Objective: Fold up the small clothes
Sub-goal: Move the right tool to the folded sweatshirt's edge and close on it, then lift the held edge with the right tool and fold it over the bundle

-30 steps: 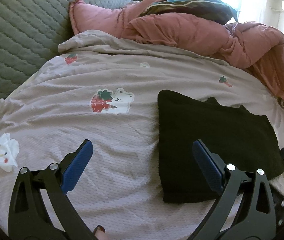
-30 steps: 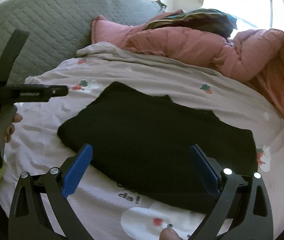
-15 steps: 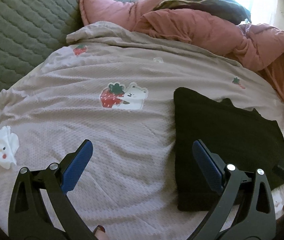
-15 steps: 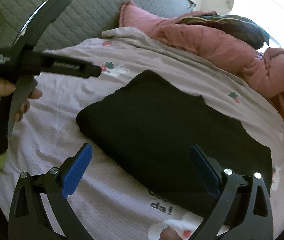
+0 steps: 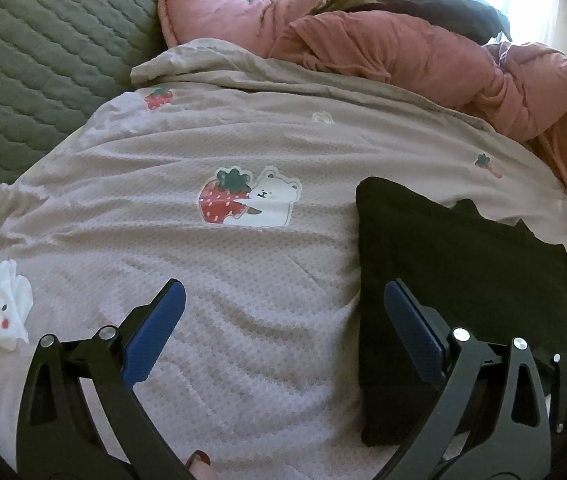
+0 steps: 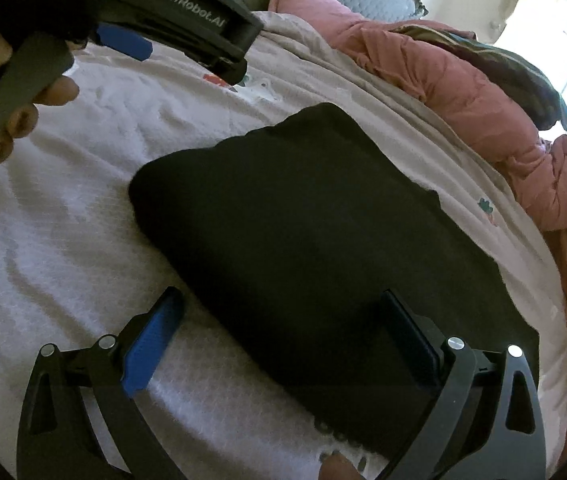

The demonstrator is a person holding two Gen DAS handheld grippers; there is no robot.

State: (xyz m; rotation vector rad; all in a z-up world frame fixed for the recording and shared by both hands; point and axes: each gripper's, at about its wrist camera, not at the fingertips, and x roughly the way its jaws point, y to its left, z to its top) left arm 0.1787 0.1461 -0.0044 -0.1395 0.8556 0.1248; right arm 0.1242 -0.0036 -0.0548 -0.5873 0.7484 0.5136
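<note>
With both your left gripper (image 5: 283, 320) and right gripper (image 6: 283, 332) spread wide and empty, pinch the black garment's (image 6: 323, 240) near edge squarely on the printed bedspread (image 5: 203, 280), then fold evenly.

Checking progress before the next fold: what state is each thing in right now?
Left gripper: open, empty, above the sheet.
Right gripper: open, empty, over the black garment.
Black garment: folded, flat on the sheet.
Sheet: spread, wrinkled.
Pink quilt: bunched up behind.
</note>
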